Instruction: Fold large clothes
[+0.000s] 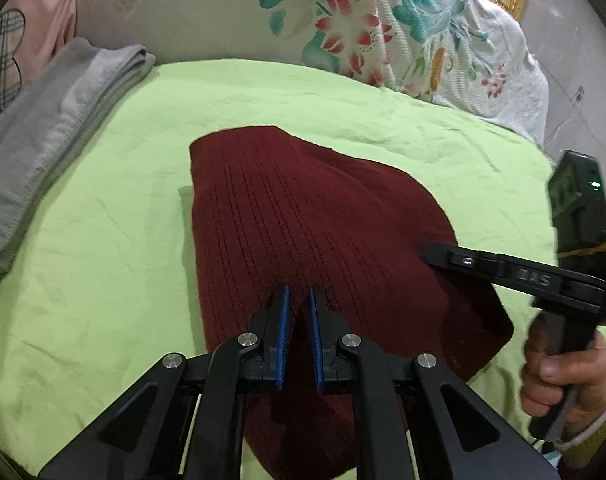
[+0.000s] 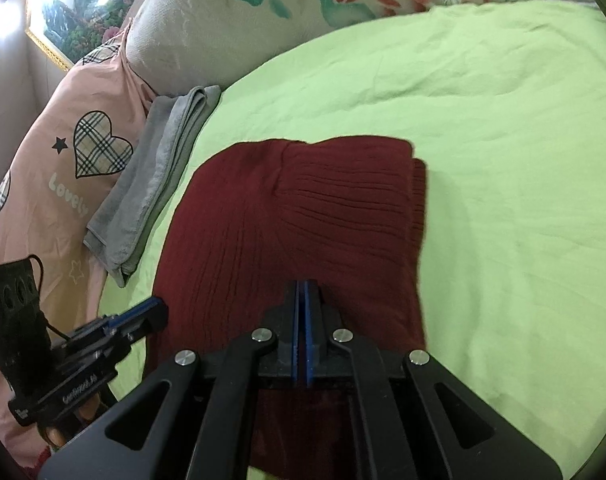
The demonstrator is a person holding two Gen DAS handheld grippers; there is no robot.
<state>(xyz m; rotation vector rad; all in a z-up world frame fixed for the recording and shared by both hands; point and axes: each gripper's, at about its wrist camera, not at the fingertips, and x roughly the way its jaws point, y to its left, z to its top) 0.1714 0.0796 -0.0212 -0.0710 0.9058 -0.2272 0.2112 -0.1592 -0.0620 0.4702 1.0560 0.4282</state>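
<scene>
Maroon ribbed knit, a sweater (image 1: 303, 220) as far as can be judged, is lying on the light green bed sheet (image 1: 103, 260), already brought into a compact, roughly rectangular packet. In the right wrist view a doubled edge can be seen at its right side, where one layer lies upon another. Sleeves and collar are not visible, so most of the folding is judged to be done. What is left is probably a last fold or a smoothing, and perhaps the moving of the packet to the folded grey garment (image 1: 43, 152) beside the pillows.

The left gripper (image 1: 299, 294) is held just over the near part of the sweater, its blue pads a narrow gap apart, and no cloth is seen pinched between them. The right gripper (image 2: 304, 286) is fully closed, pad against pad, and nothing is held in it.
</scene>
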